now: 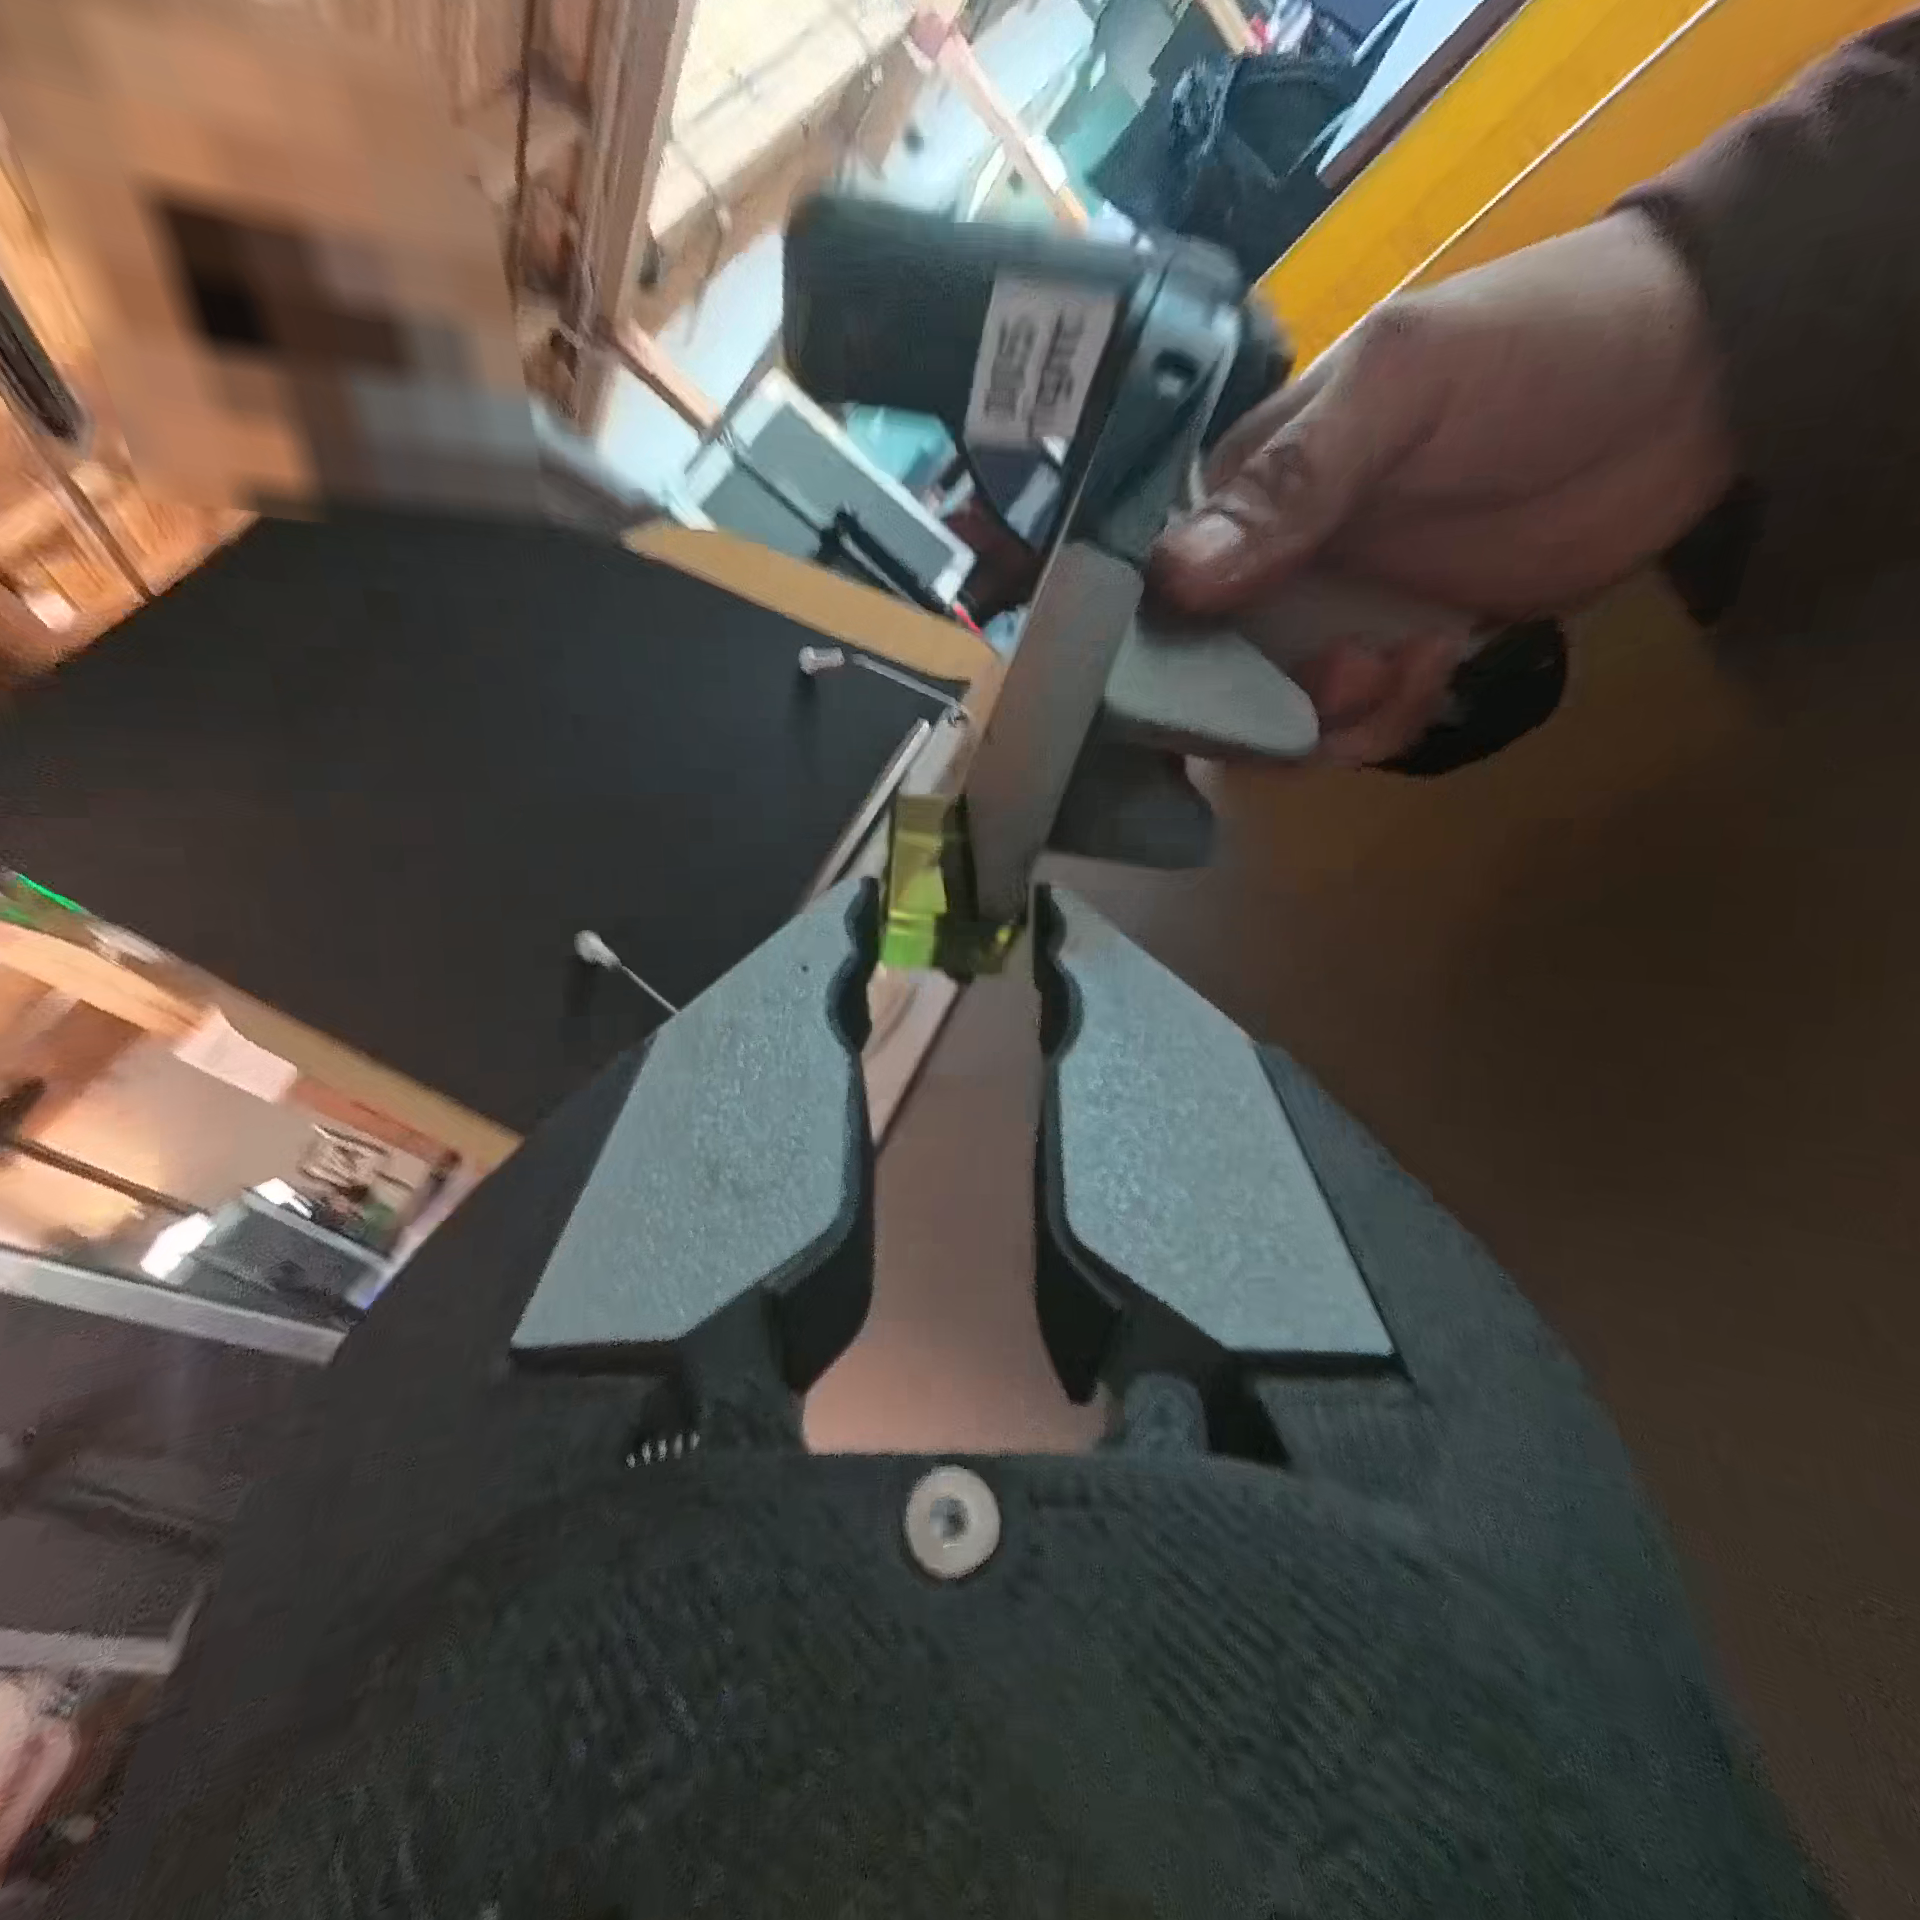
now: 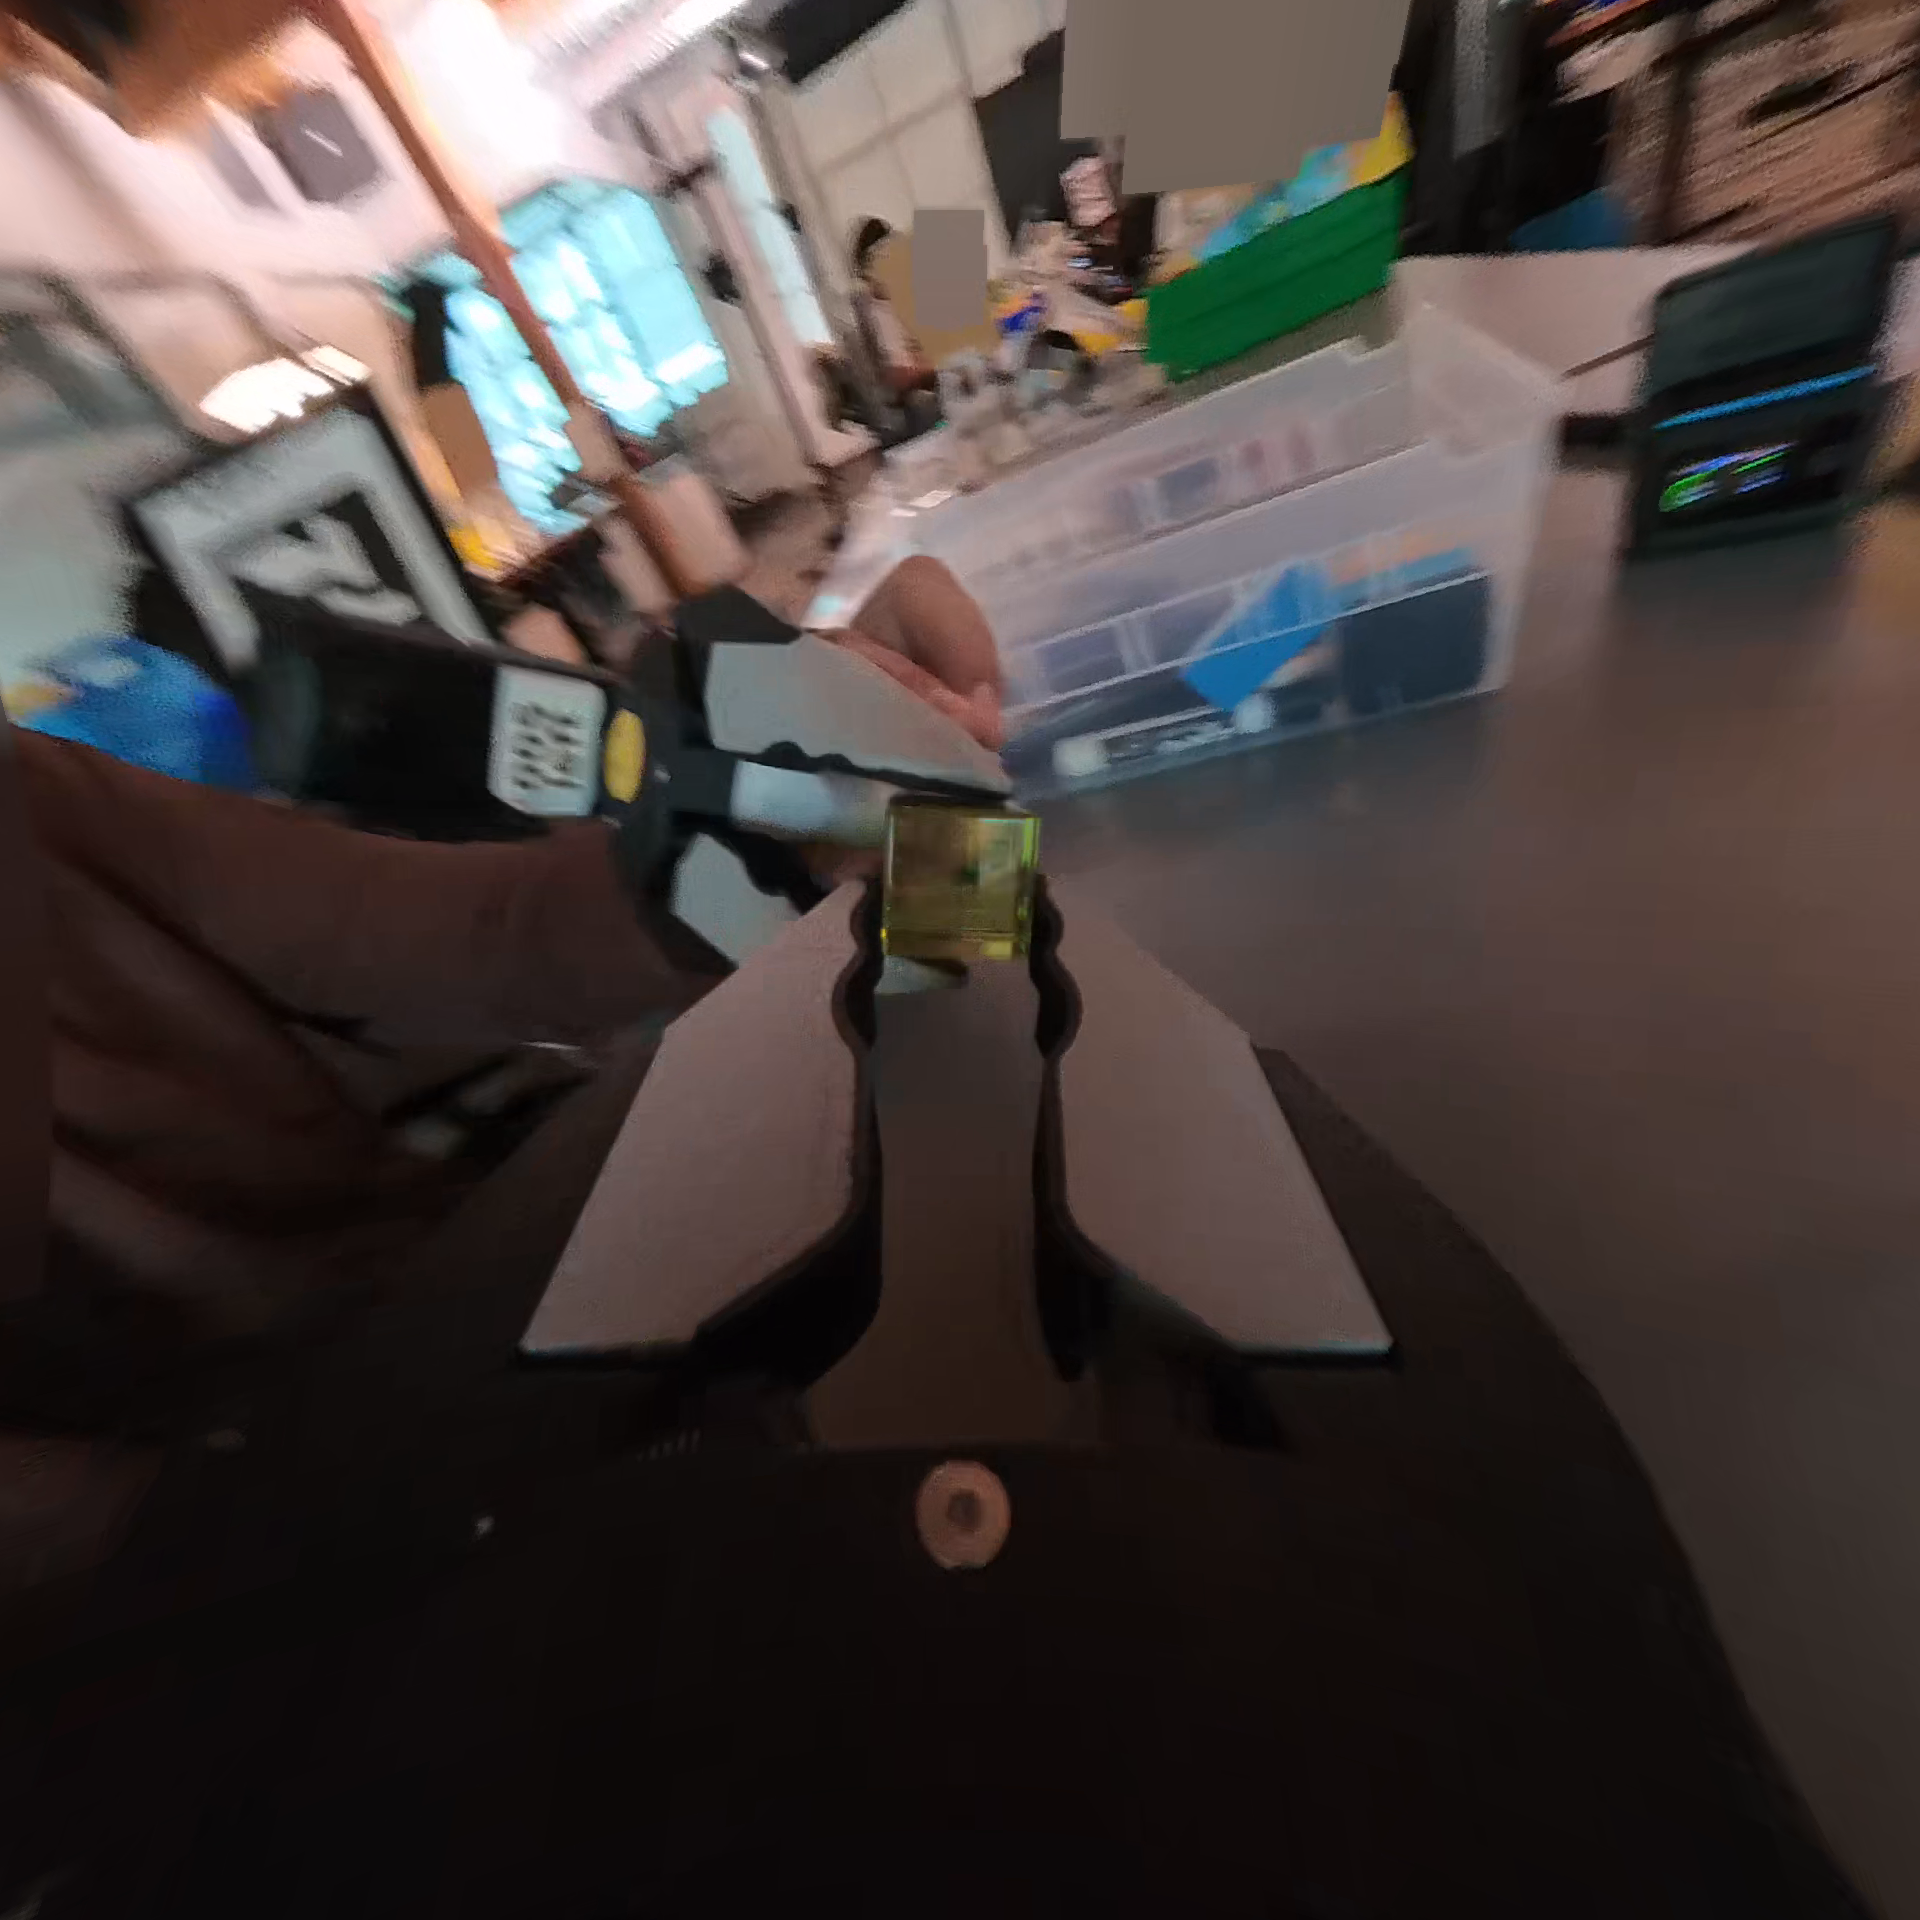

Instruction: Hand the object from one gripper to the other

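block (image 2: 958,883) between right tool (image 2: 954,914) tips

A small translucent yellow-green block (image 2: 961,886) is clamped betw. the tips of the right gripper (image 2: 958,914), w/ most of the block left sticking out past them. The left gripper (image 2: 935,800) is seen coming in from the left, its fingers at the block's top-left edge; contact can't be made out (blur). A clear plastic bin (image 2: 1299,540) is seen beyond, on the grey table (image 2: 1558,935).

Right tool (image 2: 958,914) clamped at its tips; left tool (image 1: 951,925) parted, tips meeting.
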